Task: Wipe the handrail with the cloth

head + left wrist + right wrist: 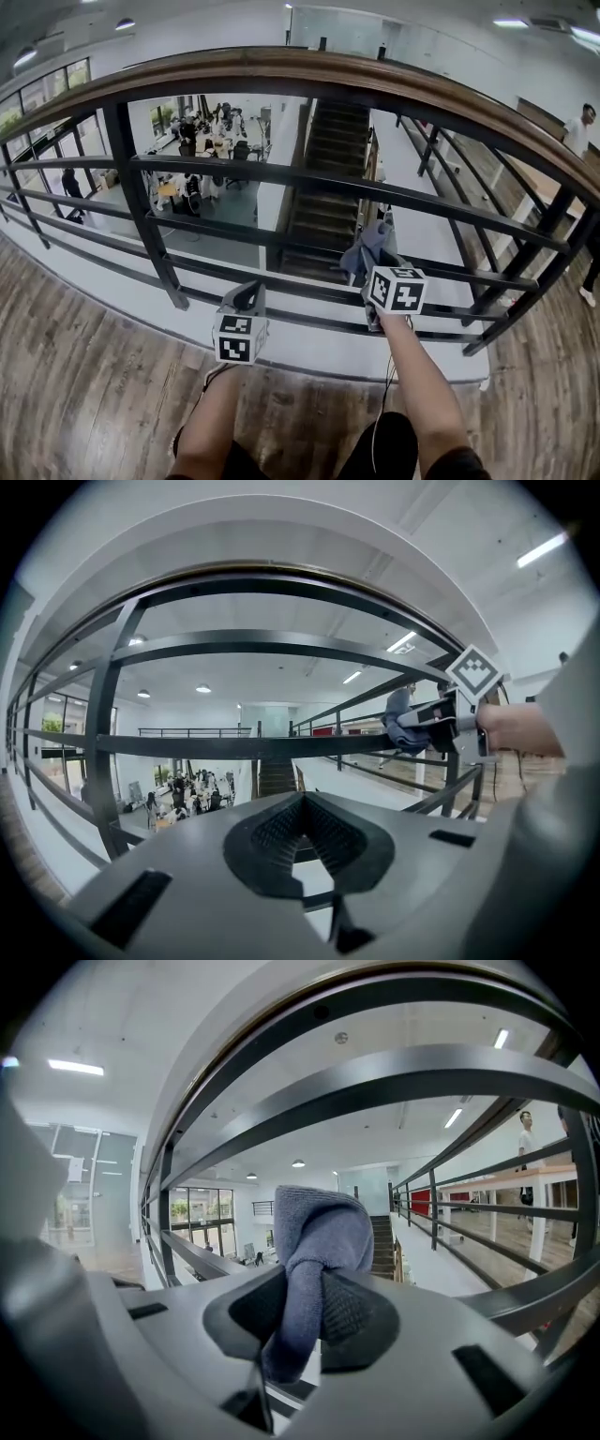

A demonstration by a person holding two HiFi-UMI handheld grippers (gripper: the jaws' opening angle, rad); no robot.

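The brown wooden handrail (pixel 309 67) caps a black metal railing and curves across the top of the head view. Well below it, at the lower bars, my right gripper (pixel 375 267) is shut on a grey-blue cloth (pixel 368 246). In the right gripper view the cloth (pixel 317 1232) bulges out between the jaws, with the handrail (pixel 375 988) high overhead. My left gripper (pixel 248 294) is lower and to the left, near the bottom bar. Its jaws are shut with nothing between them (pixel 302 825). The left gripper view also shows the right gripper holding the cloth (pixel 405 722).
Black horizontal bars (pixel 309 178) and upright posts (pixel 139 197) fill the space below the handrail. Beyond them lie a staircase (pixel 323 197) and a lower floor with several people (pixel 202 141). A person (pixel 577 131) stands at the far right. Wood flooring (pixel 84 394) is underfoot.
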